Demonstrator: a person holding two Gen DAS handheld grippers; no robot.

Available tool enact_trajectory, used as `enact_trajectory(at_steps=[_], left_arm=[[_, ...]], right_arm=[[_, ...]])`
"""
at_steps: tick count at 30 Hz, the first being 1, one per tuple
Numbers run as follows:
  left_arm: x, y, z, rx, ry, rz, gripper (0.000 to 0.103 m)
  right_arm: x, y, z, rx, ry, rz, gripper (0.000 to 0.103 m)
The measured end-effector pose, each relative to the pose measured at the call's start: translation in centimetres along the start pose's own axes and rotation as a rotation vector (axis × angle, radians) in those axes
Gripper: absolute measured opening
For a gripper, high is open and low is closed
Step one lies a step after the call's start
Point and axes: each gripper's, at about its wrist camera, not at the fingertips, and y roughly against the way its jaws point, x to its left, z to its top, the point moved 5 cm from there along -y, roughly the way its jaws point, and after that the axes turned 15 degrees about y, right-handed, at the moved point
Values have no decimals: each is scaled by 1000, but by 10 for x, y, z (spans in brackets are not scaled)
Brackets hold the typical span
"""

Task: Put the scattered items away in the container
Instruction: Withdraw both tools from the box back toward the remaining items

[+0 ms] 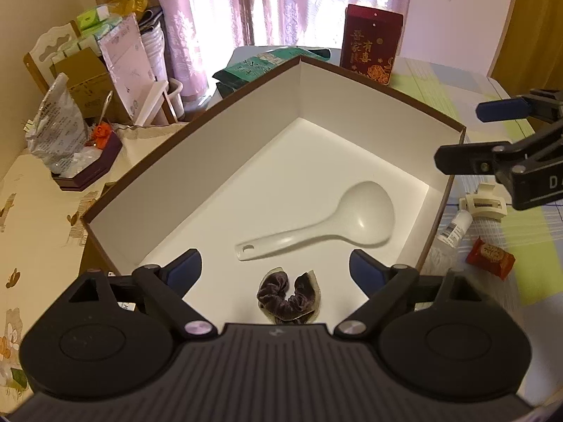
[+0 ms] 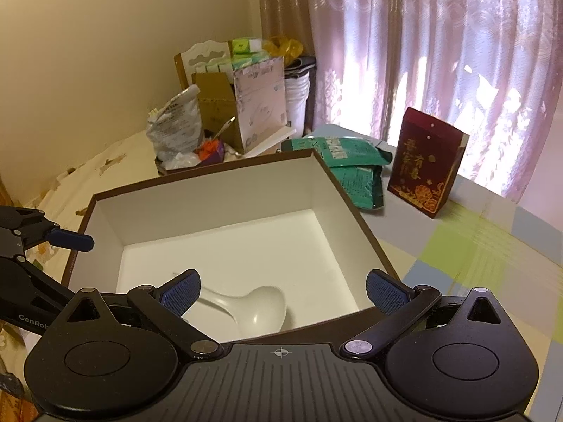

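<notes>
The box [image 1: 197, 161] is filling mid-frame, holding a spoon [image 1: 323, 225] and scrunchie [image 1: 286, 299] near its bottom edge. A clip [image 1: 484, 204], bottle [image 1: 452, 228] and candy [image 1: 491, 256] are lying right of its rim. Both the left gripper [image 1: 276, 274] and the right gripper [image 2: 281, 292] are gaping wide, holding nothing.

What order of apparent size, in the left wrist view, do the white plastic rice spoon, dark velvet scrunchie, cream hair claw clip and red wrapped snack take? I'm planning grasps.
Largest to smallest:
1. white plastic rice spoon
2. dark velvet scrunchie, nearest the camera, so flattered
3. cream hair claw clip
4. red wrapped snack, close to the clip; unsure
</notes>
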Motion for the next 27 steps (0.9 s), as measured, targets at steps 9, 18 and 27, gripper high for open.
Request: enact_trajectory(at_steps=[9, 18, 27], left_arm=[[-7, 20, -10, -31, 15, 31, 91], [-18, 41, -22, -58, 36, 60, 92], [-38, 57, -38, -75, 51, 80, 93]], right_arm=[[-6, 38, -18, -18, -17, -1, 103], [-4, 69, -41, -12, -13, 15, 103], [-6, 97, -62, -17, -14, 30, 103]])
